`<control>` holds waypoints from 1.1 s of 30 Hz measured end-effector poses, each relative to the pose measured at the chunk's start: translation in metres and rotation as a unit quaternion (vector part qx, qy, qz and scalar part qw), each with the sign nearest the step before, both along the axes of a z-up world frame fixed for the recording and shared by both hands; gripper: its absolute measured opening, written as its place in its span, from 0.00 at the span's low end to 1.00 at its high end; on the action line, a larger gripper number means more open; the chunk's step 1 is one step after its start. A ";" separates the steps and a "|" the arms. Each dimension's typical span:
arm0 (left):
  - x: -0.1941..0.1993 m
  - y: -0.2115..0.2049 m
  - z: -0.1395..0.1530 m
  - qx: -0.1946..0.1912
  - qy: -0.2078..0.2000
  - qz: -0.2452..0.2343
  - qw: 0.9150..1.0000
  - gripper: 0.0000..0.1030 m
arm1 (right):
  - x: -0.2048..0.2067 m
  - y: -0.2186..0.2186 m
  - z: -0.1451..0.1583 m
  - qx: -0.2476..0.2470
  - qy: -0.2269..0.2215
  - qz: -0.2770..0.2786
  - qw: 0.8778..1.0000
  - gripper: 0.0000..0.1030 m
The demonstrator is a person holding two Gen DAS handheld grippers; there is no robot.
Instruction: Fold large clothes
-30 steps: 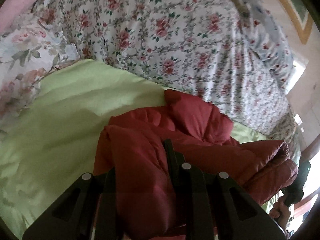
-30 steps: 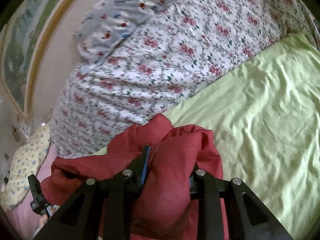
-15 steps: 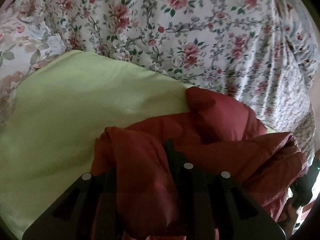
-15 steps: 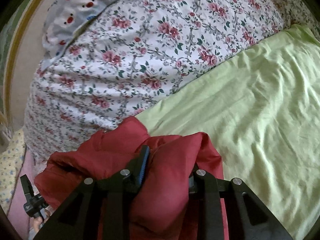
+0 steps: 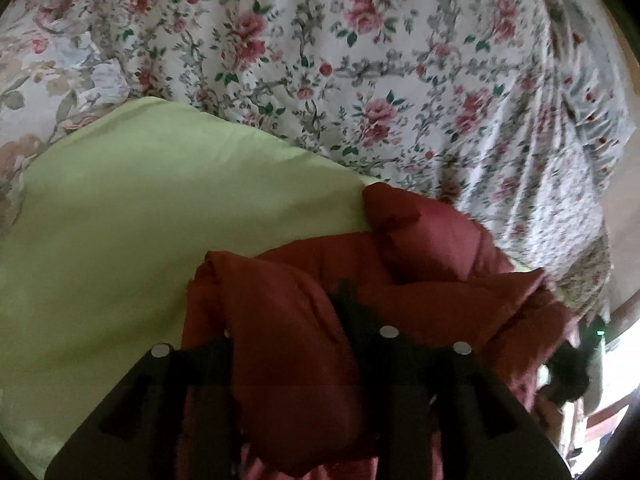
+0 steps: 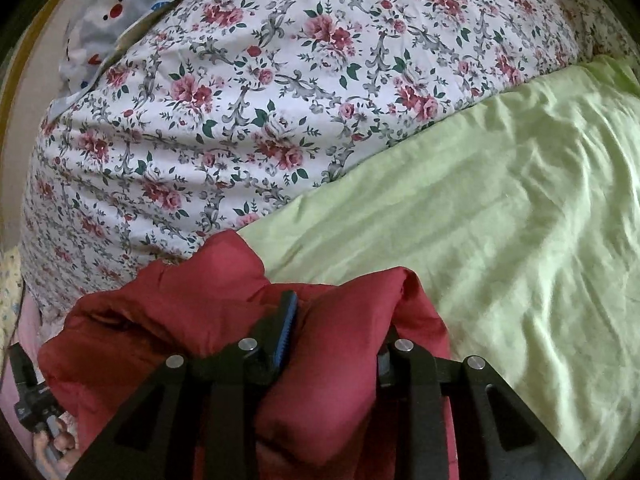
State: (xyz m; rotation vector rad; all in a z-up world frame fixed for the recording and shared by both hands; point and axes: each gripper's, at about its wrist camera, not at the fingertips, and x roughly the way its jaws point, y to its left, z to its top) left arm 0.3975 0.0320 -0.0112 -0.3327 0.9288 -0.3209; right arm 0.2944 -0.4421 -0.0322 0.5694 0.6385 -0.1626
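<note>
A puffy dark red jacket (image 5: 424, 248) hangs bunched between my two grippers over a light green sheet (image 5: 140, 220). My left gripper (image 5: 288, 320) is shut on a thick fold of the red jacket, which bulges between its fingers. My right gripper (image 6: 340, 320) is shut on another thick fold of the jacket (image 6: 192, 300); the blue-ribbed pad of its left finger (image 6: 286, 320) shows, the right fingertip is buried in fabric. A corner of the jacket reaches toward the floral quilt in both views.
A white quilt with red roses (image 5: 380, 80) lies heaped beyond the green sheet (image 6: 500, 200), also in the right wrist view (image 6: 280, 100). A grey patterned cloth (image 6: 112, 8) sits at the far left. The other hand-held gripper shows at each view's edge (image 5: 576, 372) (image 6: 32, 400).
Both grippers have moved forward toward the floral quilt, carrying the red jacket along over the green sheet. The grips on the jacket have not changed.
</note>
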 end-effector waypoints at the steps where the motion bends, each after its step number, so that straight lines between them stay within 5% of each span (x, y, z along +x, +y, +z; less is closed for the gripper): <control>1: -0.006 0.004 0.006 -0.004 -0.006 0.001 1.000 0.33 | 0.001 0.000 0.000 0.000 0.000 0.001 1.000 0.27; 5: -0.042 0.014 0.035 0.018 -0.061 0.020 0.998 0.47 | 0.002 0.004 0.000 -0.010 0.004 -0.001 1.000 0.27; 10: -0.083 0.012 0.051 0.024 -0.100 -0.002 0.995 0.47 | 0.004 0.002 -0.001 -0.006 0.007 -0.005 1.000 0.28; 16: -0.111 -0.034 0.031 0.054 -0.096 -0.082 0.991 0.47 | 0.005 0.003 0.000 -0.009 0.007 -0.005 1.000 0.29; 22: -0.099 -0.069 -0.004 0.126 -0.077 -0.080 0.986 0.48 | 0.001 0.002 0.005 -0.007 0.001 -0.002 1.000 0.32; 31: -0.080 -0.068 -0.025 0.136 -0.070 -0.070 0.986 0.49 | -0.050 0.009 0.038 -0.003 -0.027 -0.003 1.000 0.70; 33: -0.078 -0.066 -0.026 0.129 -0.068 -0.071 0.987 0.49 | -0.065 0.016 0.045 -0.002 -0.040 0.011 0.999 0.71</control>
